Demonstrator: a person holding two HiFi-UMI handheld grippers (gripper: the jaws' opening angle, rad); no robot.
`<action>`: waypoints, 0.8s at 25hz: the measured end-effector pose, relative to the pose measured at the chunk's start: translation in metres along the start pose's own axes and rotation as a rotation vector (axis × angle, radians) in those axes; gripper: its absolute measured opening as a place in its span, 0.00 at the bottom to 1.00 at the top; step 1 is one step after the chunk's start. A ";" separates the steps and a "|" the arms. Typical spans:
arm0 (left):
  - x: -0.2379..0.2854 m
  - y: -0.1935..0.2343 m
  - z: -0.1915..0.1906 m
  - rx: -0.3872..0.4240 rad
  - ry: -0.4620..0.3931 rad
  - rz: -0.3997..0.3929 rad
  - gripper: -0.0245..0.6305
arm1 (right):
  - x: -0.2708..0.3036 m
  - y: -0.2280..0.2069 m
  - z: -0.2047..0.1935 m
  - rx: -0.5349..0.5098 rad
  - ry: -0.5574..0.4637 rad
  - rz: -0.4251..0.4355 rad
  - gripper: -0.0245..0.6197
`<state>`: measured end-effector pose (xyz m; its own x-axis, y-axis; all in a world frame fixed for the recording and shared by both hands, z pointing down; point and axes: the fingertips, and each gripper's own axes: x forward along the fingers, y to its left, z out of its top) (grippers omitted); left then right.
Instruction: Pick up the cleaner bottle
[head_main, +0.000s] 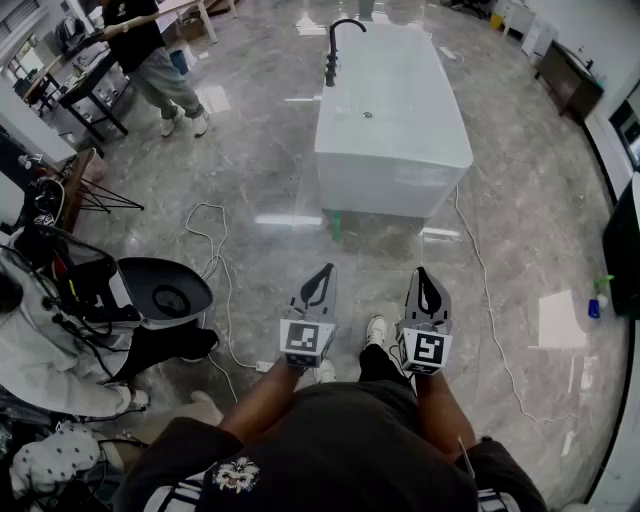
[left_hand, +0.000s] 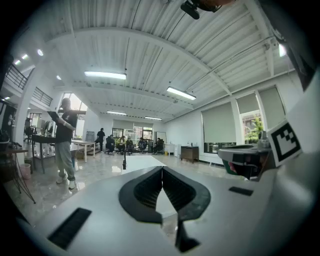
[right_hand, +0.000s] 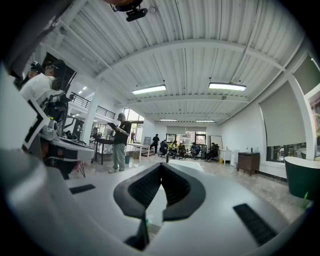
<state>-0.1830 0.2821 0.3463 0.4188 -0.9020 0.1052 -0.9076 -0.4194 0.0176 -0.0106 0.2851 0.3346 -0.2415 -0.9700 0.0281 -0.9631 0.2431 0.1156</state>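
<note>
A white bathtub (head_main: 392, 130) stands far out in the middle of the grey marble floor (head_main: 260, 170), with a black faucet (head_main: 335, 50) at its far left end. A white cable (head_main: 227, 238) snakes over the floor near its left side. Far left, a person (head_main: 150, 55) stands beside a black table (head_main: 80, 88). A dark cabinet (head_main: 568, 78) stands at the far right wall. A white sheet (head_main: 562, 320) lies on the floor at right. Seated people (right_hand: 192, 149) show far off under strip lights (right_hand: 227, 86).
</note>
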 end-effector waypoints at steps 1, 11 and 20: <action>0.010 -0.003 0.002 -0.001 -0.001 0.004 0.05 | 0.009 -0.009 0.001 -0.002 -0.005 0.004 0.06; 0.119 -0.010 0.014 -0.023 0.011 0.080 0.05 | 0.102 -0.079 -0.005 0.009 -0.006 0.085 0.06; 0.189 0.000 0.002 0.017 0.041 0.172 0.05 | 0.162 -0.113 -0.015 0.027 -0.014 0.175 0.06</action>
<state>-0.1036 0.1119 0.3641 0.2558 -0.9557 0.1455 -0.9650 -0.2615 -0.0213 0.0612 0.1003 0.3413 -0.4076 -0.9126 0.0318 -0.9087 0.4088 0.0839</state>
